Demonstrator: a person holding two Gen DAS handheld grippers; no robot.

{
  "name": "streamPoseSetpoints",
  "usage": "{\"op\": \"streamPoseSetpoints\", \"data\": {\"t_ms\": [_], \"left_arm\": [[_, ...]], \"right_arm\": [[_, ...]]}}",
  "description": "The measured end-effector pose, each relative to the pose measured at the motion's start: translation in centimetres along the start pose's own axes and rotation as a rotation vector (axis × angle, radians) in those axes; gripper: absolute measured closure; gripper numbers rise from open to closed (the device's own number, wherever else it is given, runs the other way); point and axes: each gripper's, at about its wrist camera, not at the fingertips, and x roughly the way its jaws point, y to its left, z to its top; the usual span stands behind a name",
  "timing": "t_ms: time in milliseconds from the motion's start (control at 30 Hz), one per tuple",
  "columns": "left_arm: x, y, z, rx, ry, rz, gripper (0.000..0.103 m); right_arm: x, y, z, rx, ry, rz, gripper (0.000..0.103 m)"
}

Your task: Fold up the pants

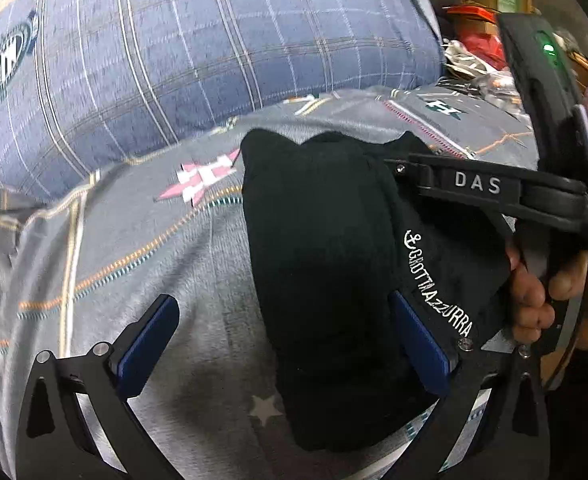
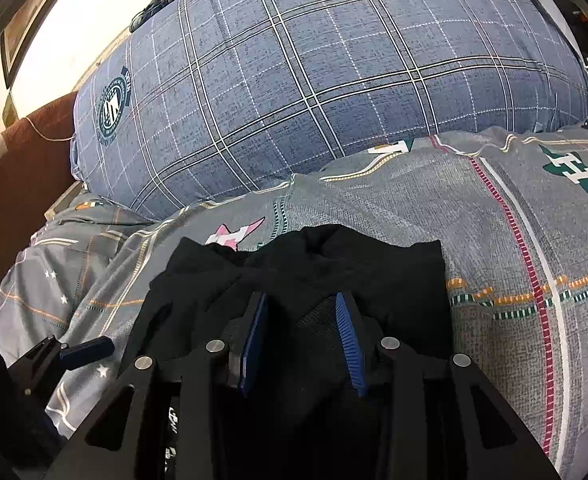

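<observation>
The black pants (image 1: 326,264) lie bunched on the grey patterned bedspread (image 1: 141,240), with white lettering along one edge. My left gripper (image 1: 289,336) is open, its blue pads wide apart, and a thick fold of the pants lies between them against the right pad. My right gripper (image 2: 300,336) is over the pants (image 2: 302,272) with black cloth between its blue pads; the jaws are partly closed. In the left wrist view the right gripper's body, marked DAS (image 1: 478,184), comes in from the right, held by a hand (image 1: 534,292).
A large blue plaid pillow (image 2: 314,80) lies just behind the pants. A brown headboard or sofa edge (image 2: 21,168) is at the left. Clutter with red items (image 1: 478,44) sits at the far right beyond the bed.
</observation>
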Motion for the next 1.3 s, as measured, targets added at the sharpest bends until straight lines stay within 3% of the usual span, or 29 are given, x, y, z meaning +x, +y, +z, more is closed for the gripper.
{"op": "streamPoseSetpoints", "data": {"t_ms": [133, 267, 367, 433, 533, 667, 867, 1033, 1300], "left_arm": [[0.9, 2.4, 0.0, -0.143, 0.065, -0.139, 0.0], [-1.2, 1.8, -0.1, -0.107, -0.029, -0.11, 0.0], [-3.1, 1.7, 0.5, -0.074, -0.105, -0.112, 0.0], [-4.1, 2.1, 0.8, -0.079, -0.15, -0.143, 0.0], [-4.2, 3.2, 1.3, -0.124, -0.166, -0.204, 0.0], [-3.1, 4.9, 1.7, -0.213, -0.136, -0.21, 0.0], [-2.4, 6.1, 1.6, -0.298, -0.143, -0.239, 0.0], [-1.4, 5.1, 1.3, -0.264, -0.1, -0.252, 0.0], [-0.4, 3.3, 1.4, -0.205, -0.032, -0.36, 0.0]], "right_arm": [[0.0, 0.1, 0.0, -0.004, -0.002, -0.004, 0.066], [-0.3, -0.2, 0.1, 0.001, -0.004, 0.011, 0.066], [-1.2, -0.5, 0.7, 0.014, 0.022, 0.036, 0.058], [-2.8, -1.2, 1.1, 0.038, 0.016, 0.069, 0.043], [-5.5, -2.8, 1.4, 0.06, -0.032, 0.1, 0.041], [-7.8, -6.5, 1.3, 0.123, -0.07, 0.081, 0.039], [-7.6, -7.8, 0.5, 0.152, -0.006, 0.163, 0.039], [-6.6, -5.6, 0.0, 0.076, 0.059, 0.17, 0.039], [-4.0, -5.0, -1.0, 0.057, 0.144, 0.107, 0.038]]}}
